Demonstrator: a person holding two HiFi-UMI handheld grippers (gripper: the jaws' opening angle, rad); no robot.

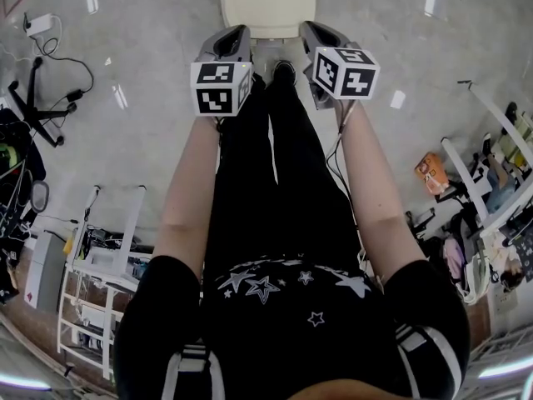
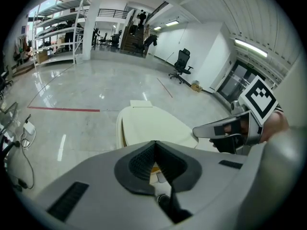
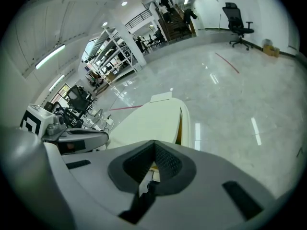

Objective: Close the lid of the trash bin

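Left gripper (image 1: pixel 236 33), right gripper (image 1: pixel 310 30): jaws together, holding nothing; side by side near cream bin (image 1: pixel 266 2); shoe (image 1: pixel 284 71) between them; cables (image 1: pixel 58 57) well apart, left.

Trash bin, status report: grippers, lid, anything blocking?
Left gripper and right gripper shut, empty. Trash bin lid nearly down, thin gap along one side. Nothing blocking it.

A glossy grey floor (image 2: pixel 86 90) holds white shelving (image 2: pixel 57 25) and a black office chair (image 2: pixel 182 63).
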